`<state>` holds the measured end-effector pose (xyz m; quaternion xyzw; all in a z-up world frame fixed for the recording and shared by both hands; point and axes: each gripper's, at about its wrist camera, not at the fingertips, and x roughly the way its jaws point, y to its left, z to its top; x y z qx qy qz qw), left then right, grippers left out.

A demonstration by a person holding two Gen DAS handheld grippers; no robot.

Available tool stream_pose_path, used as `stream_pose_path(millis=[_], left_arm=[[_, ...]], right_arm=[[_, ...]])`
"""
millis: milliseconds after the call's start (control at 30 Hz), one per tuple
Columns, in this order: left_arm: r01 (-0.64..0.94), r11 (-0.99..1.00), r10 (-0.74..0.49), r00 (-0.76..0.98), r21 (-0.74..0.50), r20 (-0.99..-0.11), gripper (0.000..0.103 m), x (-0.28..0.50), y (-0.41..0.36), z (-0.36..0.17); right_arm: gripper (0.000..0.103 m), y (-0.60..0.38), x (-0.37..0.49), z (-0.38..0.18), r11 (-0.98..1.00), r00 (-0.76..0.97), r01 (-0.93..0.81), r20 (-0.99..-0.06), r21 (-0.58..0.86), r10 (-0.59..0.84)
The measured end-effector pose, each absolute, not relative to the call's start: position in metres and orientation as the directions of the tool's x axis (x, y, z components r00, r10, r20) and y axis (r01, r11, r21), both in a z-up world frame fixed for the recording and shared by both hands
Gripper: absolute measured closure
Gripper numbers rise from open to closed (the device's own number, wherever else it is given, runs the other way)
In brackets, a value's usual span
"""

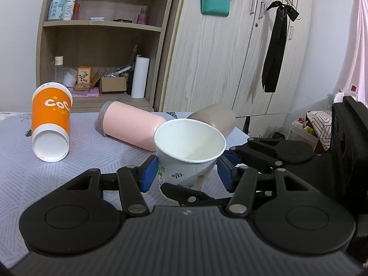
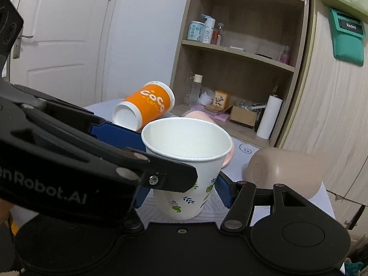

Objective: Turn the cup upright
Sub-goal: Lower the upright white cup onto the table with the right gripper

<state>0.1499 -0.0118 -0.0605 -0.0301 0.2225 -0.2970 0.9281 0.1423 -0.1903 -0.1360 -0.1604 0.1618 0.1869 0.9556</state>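
The white paper cup with leaf prints (image 1: pixel 188 158) stands mouth-up over the grey quilted bench (image 1: pixel 76 174), so the flip looks nearly done. The left tongs (image 1: pixel 186 172) straddle it, blue pads near its sides; contact is hard to judge. The right tongs (image 2: pixel 181 191) likewise flank it, probably steadying it for release.

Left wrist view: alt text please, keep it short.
A white floral paper cup stands mouth-up between the left gripper pads, right gripper reaching in too. Behind it, an orange cup, pink tumbler and beige cup lie tipped over.
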Motion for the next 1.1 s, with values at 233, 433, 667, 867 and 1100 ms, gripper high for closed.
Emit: stream_pose_path(millis=[233, 433, 667, 867, 1100], left_arm=[[0.527, 0.827, -0.556, 0.721, -0.195, -0.414, 0.048, 0.159, -0.016, -0.066], [0.522, 0.829, -0.555, 0.725, -0.200, -0.408, 0.048, 0.160, -0.017, -0.067], [0.529, 0.822, -0.567, 0.731, -0.210, -0.380, 0.048, 0.168, -0.019, -0.072], [0.533, 0.816, -0.577, 0.726, -0.223, -0.374, 0.047, 0.178, -0.021, -0.072], [0.526, 0.821, -0.568, 0.714, -0.223, -0.410, 0.039, 0.177, -0.025, -0.073]], right_arm=[[0.037, -0.195, 0.158, -0.140, 0.896, 0.853, -0.410, -0.419, -0.171, 0.311], [0.037, -0.195, 0.159, -0.138, 0.897, 0.852, -0.407, -0.426, -0.171, 0.305], [0.037, -0.193, 0.167, -0.139, 0.898, 0.868, -0.382, -0.419, -0.219, 0.267], [0.036, -0.194, 0.174, -0.138, 0.899, 0.874, -0.367, -0.418, -0.238, 0.246], [0.028, -0.196, 0.177, -0.139, 0.899, 0.867, -0.372, -0.434, -0.233, 0.246]])
